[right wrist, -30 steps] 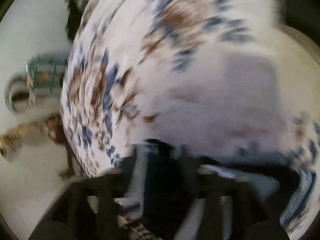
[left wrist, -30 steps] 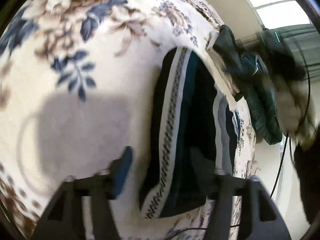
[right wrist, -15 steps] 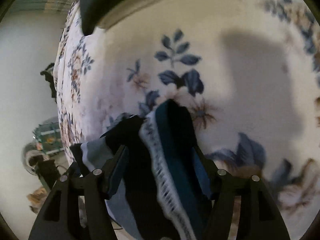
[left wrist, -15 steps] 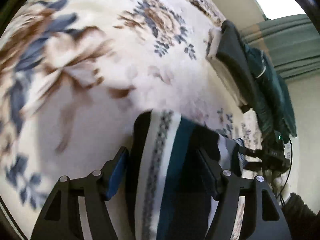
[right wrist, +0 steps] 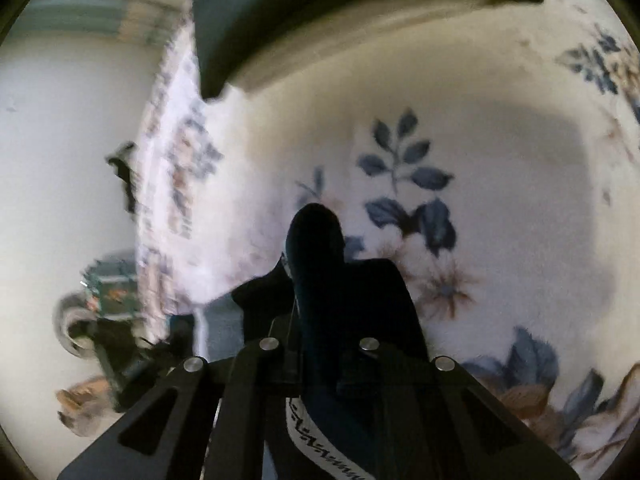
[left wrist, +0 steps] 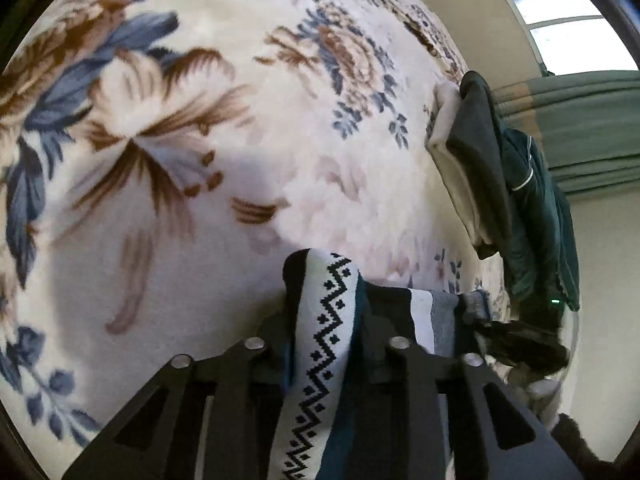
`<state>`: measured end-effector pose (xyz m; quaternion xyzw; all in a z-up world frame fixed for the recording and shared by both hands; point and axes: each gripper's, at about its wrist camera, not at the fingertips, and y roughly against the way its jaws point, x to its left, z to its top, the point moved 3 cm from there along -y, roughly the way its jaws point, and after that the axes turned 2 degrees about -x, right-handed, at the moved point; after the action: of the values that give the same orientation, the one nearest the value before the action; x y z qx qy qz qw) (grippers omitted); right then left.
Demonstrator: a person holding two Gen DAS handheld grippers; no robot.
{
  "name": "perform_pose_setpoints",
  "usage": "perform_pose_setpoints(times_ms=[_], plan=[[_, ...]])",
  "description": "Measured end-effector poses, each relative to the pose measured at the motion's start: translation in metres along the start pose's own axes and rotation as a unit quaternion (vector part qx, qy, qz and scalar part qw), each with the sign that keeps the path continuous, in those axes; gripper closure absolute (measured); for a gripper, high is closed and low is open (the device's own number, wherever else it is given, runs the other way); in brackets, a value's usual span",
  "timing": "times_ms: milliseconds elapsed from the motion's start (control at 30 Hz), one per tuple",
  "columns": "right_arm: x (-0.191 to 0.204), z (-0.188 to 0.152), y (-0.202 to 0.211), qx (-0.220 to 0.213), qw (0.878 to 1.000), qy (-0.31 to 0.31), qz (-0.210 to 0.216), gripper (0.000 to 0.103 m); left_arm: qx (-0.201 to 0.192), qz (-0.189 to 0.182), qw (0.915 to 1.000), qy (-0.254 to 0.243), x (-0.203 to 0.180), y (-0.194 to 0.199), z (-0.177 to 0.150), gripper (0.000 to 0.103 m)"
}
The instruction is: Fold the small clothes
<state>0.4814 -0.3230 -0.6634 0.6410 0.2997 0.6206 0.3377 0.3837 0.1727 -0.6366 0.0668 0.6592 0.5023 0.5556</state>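
Over the floral blanket [left wrist: 208, 128], left gripper [left wrist: 326, 346] and right gripper [right wrist: 320, 346] are both clamping the patterned garment [left wrist: 324, 320].

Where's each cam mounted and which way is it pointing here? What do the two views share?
Left wrist: sits on the left gripper, facing forward along its jaws over the floral blanket; jaws shut on the patterned garment; folded clothes at far right.
Right wrist: sits on the right gripper, facing over the same blanket toward the bed edge and floor; jaws shut on the garment.
Shared: garment, blanket, folded clothes.
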Motion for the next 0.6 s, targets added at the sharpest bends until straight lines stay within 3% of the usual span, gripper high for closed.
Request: perform_pose_setpoints(times_ms=[33,100,200,367,433,567,600], plan=[[-0.006,0.001,-0.008,0.021,1.0,-0.011,-0.009,0.092,0.002,-0.002,1.0,0.005,0.001,0.005,-0.001,0.071],[-0.016,0.003,-0.01,0.041,0.999,-0.035,0.002,0.071,-0.004,0.009,1.0,0.002,0.002,0.018,-0.005,0.06],[-0.031,-0.006,0.019,0.017,0.999,-0.051,0.007,0.05,-0.012,0.028,0.9995,0.011,0.015,0.043,-0.022,0.043],[-0.068,-0.06,0.046,0.033,0.996,-0.079,0.007,0.04,0.012,0.103,0.9941,0.031,0.055,0.066,-0.084,0.043],[-0.083,-0.087,0.042,0.053,0.993,-0.101,0.014,0.04,0.023,0.117,0.992,0.043,0.071,0.069,-0.114,0.043],[-0.113,-0.139,0.02,0.089,0.975,-0.194,0.065,0.04,0.007,0.105,0.9925,0.061,0.079,0.073,-0.129,0.042],[-0.115,-0.148,0.016,0.083,0.97,-0.211,0.092,0.059,0.006,0.102,0.9925,0.067,0.081,0.071,-0.128,0.038]])
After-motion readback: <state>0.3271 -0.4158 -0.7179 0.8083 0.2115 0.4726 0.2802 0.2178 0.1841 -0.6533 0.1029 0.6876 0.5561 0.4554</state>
